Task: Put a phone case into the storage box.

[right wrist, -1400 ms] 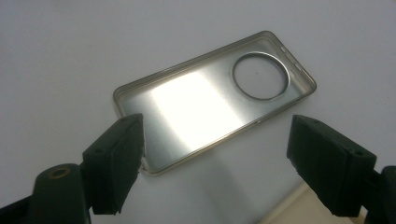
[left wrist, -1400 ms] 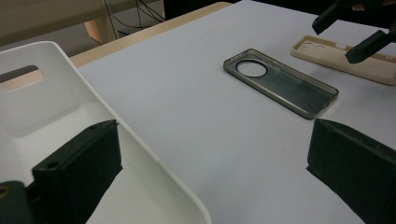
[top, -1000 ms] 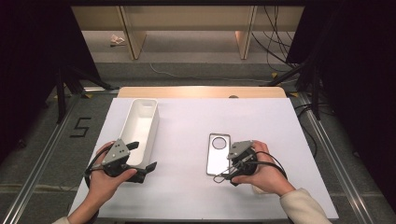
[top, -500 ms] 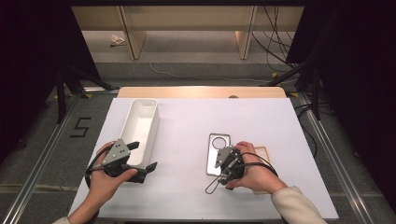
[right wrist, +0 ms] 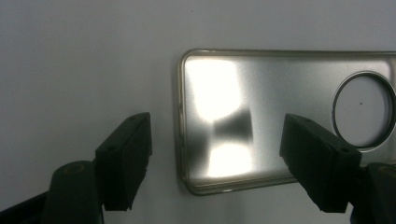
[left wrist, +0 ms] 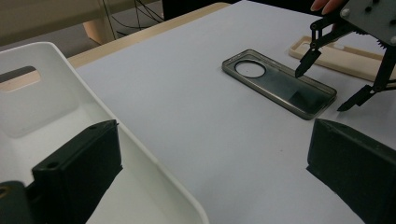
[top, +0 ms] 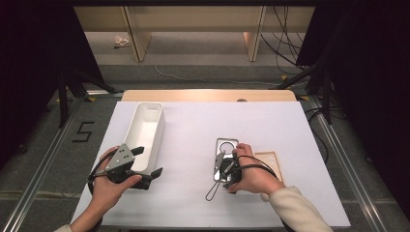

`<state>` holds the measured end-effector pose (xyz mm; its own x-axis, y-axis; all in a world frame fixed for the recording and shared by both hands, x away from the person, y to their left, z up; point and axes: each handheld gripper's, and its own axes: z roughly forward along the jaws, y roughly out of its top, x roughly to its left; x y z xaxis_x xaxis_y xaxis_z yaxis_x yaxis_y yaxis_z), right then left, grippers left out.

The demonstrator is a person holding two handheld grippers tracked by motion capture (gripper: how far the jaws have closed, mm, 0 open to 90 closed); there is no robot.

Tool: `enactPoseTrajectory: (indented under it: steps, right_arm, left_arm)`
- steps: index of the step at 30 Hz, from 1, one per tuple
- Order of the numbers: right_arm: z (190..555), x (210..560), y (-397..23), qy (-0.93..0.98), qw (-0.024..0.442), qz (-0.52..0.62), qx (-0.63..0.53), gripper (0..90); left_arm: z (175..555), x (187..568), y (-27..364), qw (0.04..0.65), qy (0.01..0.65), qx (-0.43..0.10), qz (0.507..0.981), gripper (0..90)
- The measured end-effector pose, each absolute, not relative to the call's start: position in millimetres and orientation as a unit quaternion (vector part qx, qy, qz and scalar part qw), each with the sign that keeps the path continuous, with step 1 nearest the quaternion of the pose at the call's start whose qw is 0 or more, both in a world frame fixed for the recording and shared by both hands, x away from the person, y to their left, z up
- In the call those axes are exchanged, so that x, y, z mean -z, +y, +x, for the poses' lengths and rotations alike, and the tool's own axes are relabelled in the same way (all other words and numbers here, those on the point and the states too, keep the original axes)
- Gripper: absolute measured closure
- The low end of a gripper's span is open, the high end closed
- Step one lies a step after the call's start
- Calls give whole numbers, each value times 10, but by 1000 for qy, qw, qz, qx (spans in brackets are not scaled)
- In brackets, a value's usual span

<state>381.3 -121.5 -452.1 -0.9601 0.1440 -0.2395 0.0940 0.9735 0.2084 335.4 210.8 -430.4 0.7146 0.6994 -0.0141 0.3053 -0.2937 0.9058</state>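
A grey see-through phone case [left wrist: 279, 83] with a round camera hole lies flat on the bench [top: 193, 130], right of its middle and nearer the front edge. A beige case [top: 270, 162] lies flat just beside it, toward the right edge.

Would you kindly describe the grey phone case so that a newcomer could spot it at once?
Start from the white table and pass the white bin at its left. The grey phone case lies flat right of centre, under the open right gripper. Unlike the beige case beside it, it is translucent grey with a big round hole.
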Motion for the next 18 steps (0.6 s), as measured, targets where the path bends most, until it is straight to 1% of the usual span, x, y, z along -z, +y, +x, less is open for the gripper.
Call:
enactPoseTrajectory:
  steps: [18]
  right_arm:
    - [3905,4571,-1121,989,127,46,-52,280]
  left_arm:
    - [3356,4304,2110,500,322,-197,780,24]
